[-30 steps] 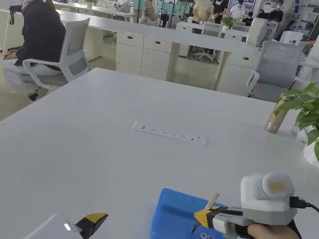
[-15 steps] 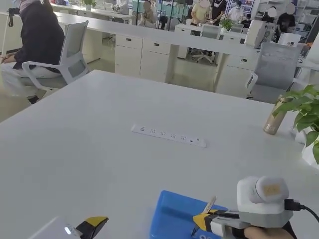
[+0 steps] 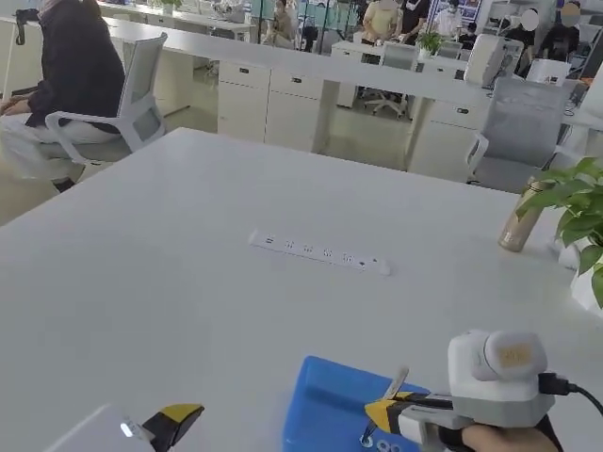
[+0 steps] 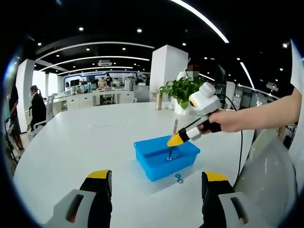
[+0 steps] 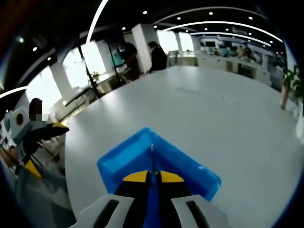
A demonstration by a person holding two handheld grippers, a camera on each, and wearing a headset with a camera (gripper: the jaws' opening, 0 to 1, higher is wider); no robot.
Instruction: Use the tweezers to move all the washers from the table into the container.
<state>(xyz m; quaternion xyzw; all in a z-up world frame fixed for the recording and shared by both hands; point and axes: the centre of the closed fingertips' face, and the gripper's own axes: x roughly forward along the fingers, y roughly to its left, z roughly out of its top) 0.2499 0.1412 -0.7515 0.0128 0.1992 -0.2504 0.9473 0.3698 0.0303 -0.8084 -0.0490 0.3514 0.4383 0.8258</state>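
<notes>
No readable text, no legible labels, brands, numbers or signs

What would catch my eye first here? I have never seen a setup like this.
The bright blue container stands out against the white table. Above it, a hand holds the right gripper, which clamps slim tweezers that point down into the container. Two small washers lie on the table just beside the container, and the left gripper waits nearby with its jaws wide open.
</notes>
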